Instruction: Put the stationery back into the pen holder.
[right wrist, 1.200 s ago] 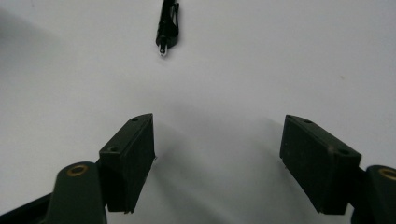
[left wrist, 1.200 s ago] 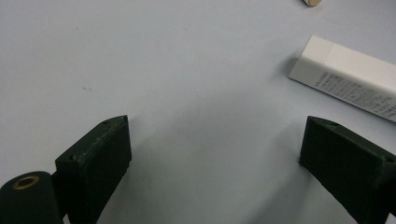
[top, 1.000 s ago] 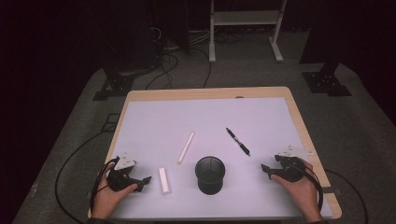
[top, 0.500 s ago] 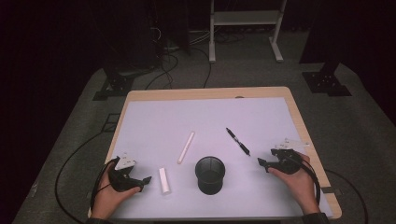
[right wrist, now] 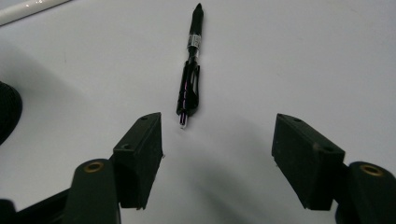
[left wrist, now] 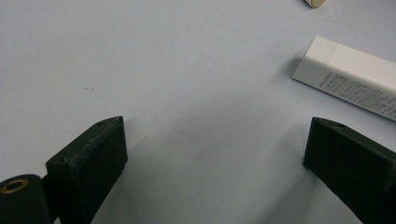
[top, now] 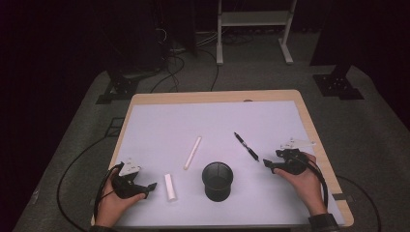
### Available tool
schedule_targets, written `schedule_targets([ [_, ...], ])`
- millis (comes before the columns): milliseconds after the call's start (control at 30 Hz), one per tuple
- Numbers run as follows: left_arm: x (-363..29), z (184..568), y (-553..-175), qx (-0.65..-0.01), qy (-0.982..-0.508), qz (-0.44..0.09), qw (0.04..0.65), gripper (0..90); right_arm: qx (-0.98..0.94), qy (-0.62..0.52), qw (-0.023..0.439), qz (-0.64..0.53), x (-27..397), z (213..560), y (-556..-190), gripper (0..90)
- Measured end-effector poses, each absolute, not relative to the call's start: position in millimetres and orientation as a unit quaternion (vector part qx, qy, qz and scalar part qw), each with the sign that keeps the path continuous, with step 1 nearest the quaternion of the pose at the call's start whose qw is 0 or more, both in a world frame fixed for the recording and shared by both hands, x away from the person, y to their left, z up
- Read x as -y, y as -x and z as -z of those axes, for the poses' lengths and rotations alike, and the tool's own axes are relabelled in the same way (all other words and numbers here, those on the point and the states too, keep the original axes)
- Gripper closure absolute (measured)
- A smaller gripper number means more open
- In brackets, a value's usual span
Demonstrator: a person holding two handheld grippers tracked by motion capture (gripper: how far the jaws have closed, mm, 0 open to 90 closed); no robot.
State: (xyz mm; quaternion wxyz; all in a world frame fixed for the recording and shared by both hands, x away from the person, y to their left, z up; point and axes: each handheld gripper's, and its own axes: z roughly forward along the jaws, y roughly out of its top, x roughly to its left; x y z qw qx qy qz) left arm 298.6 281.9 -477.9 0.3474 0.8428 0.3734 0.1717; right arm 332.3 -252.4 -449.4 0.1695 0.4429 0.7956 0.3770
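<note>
The pen (right wrist: 190, 70) is lying flat on the counter (top: 159, 121), just ahead of the right gripper (right wrist: 217, 140). Its near tip sits close to the left one of the two jaws, not in the middle of the gap. These jaws are spread, have just been closing a little, and nothing is between them yet.

If they are shut from here, the pen could be missed, or be nudged by that one jaw and rolled away. A thin, round pen can be spun or flicked out when it is pinched near its end.

The left gripper (left wrist: 212, 154) is spread wide too, with nothing pinched. An eraser (left wrist: 348, 77) lies ahead, by one jaw. The cup (top: 217, 180) could be bumped.
</note>
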Motion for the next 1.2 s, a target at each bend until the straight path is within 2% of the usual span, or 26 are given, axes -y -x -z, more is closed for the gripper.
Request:
schedule_targets([
  [633,-282,478,-299,-0.375,-0.842,-0.169,0.349,5.0,-0.806,-0.428,0.158,-0.377,235,444,-351,35.2],
  [900,-282,478,-299,-0.375,-0.843,-0.168,0.349,5.0,-0.81,-0.432,0.138,-0.373,231,440,-362,38.2],
  [1200,-282,478,-299,-0.375,-0.842,-0.167,0.349,5.0,-0.811,-0.428,0.147,-0.371,223,435,-374,40.2],
])
